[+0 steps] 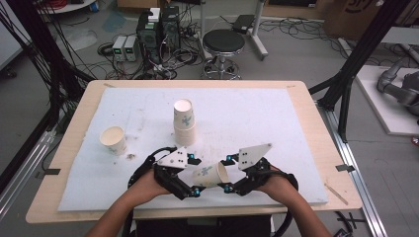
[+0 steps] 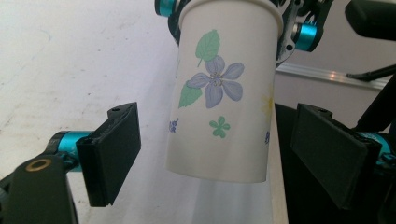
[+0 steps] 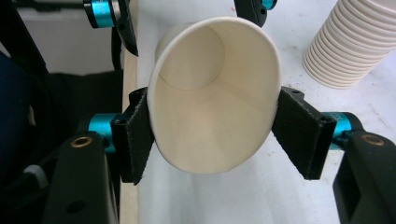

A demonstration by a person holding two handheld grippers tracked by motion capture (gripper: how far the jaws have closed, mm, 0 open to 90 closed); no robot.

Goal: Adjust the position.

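Observation:
A white paper cup with a blue flower print (image 1: 210, 174) lies on its side in the air near the table's front edge, between both grippers. My right gripper (image 1: 227, 174) is shut on its rim; in the right gripper view the cup's mouth (image 3: 215, 116) is squeezed into an oval between the pads (image 3: 299, 130) of that gripper (image 3: 212, 135). My left gripper (image 1: 195, 175) stands open around the cup's base end. In the left gripper view its pads (image 2: 112, 149) sit clear of the cup wall (image 2: 219, 93) on both sides of the gripper (image 2: 219, 154).
A stack of nested paper cups (image 1: 184, 121) stands upright at the middle of the white mat (image 1: 257, 118), also near my right gripper (image 3: 348, 44). A single cup (image 1: 113, 139) stands at the left. A stool (image 1: 223, 44) and cables lie beyond the table.

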